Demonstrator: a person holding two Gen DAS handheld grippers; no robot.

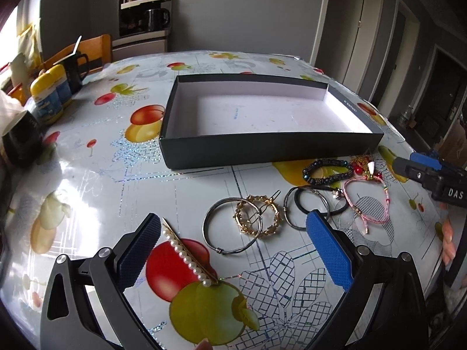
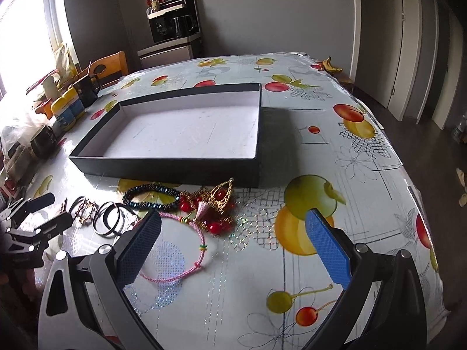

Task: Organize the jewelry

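A shallow black box (image 1: 271, 148) with a white inside sits empty on the table; it also shows in the right wrist view (image 2: 163, 167). In front of it lie a pearl hair clip (image 1: 189, 258), a silver bangle (image 1: 230, 229), a gold ring clip (image 1: 258, 217), dark hoops (image 1: 306, 205), a dark bead bracelet (image 1: 328, 170), a pink cord bracelet (image 2: 186, 250) and a red-gold ornament (image 2: 216, 204). My left gripper (image 1: 233, 248) is open above the clip and bangle. My right gripper (image 2: 233, 246) is open, its left finger over the pink bracelet.
Yellow-lidded jars (image 1: 48, 99), a black mug (image 1: 76, 67) and a dark pot (image 1: 20, 140) stand at the table's left edge. A wooden chair (image 2: 108, 67) is behind. A banana (image 2: 329, 65) lies at the far right corner. The table edge drops off at right.
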